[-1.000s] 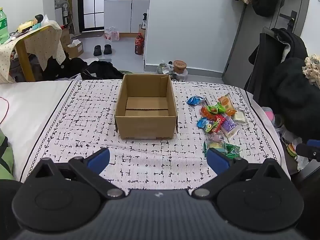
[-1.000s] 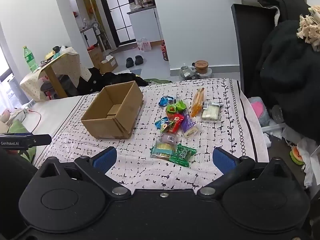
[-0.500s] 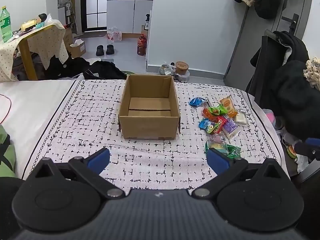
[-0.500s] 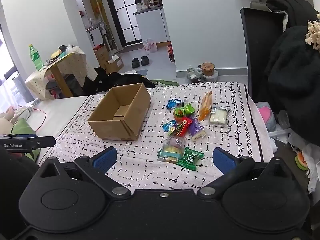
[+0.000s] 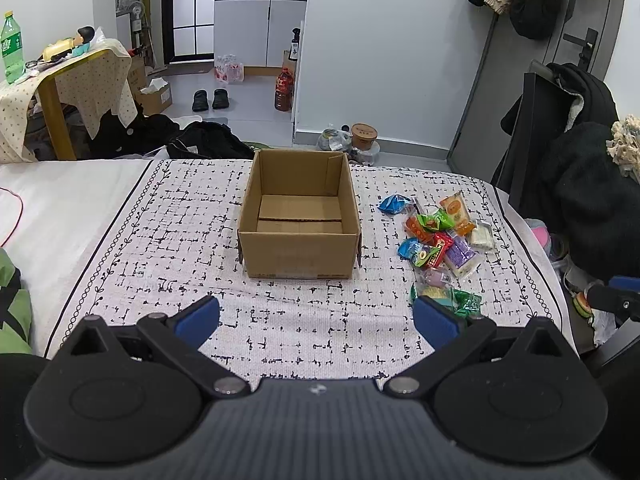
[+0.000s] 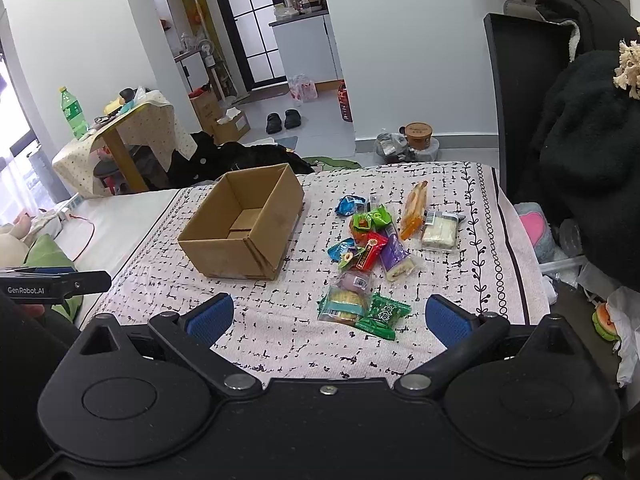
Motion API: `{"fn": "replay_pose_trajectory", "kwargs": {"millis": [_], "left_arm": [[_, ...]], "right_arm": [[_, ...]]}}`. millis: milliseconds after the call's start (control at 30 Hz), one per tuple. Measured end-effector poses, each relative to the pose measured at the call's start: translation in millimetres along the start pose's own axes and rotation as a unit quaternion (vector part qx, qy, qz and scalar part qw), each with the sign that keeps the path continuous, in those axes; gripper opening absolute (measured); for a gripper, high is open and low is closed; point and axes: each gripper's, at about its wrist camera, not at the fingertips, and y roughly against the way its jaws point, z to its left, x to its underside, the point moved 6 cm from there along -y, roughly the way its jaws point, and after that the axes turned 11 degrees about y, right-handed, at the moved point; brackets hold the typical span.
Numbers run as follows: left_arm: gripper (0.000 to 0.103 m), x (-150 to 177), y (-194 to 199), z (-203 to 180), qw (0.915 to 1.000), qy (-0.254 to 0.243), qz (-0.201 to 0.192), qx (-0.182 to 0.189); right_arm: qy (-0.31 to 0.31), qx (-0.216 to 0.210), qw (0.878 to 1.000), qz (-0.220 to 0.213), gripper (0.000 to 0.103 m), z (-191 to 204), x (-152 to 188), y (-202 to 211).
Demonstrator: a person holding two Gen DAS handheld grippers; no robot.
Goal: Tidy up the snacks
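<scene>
An open, empty cardboard box (image 5: 299, 216) (image 6: 243, 225) stands on the patterned cloth (image 5: 168, 240). To its right lies a heap of several wrapped snacks (image 5: 438, 240) (image 6: 372, 256); nearest me are a green packet (image 6: 383, 316) and a clear cracker pack (image 6: 343, 305). My left gripper (image 5: 316, 320) hovers open in front of the box, nothing between its blue pads. My right gripper (image 6: 327, 318) is open too, just short of the green packet and cracker pack.
The cloth covers a bed whose right edge (image 6: 520, 248) drops toward a dark chair piled with black clothes (image 6: 580, 128). Beyond the far edge lie bags, shoes (image 5: 210, 99) and a draped side table (image 5: 60, 80). A green cushion (image 5: 12, 312) sits left.
Both views have shifted a little; the box and snacks sit slightly lower and farther right than before. Both grippers stayed open and nothing on the cloth moved.
</scene>
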Motion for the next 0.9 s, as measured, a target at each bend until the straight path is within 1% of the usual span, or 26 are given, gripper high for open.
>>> {"fn": "replay_pose_trajectory", "kwargs": {"millis": [900], "left_arm": [[0.103, -1.1, 2.7, 3.7, 1.0, 0.001, 0.002, -0.001]], "right_arm": [[0.001, -0.008, 1.0, 0.002, 0.103, 1.6, -3.5, -0.9]]}}
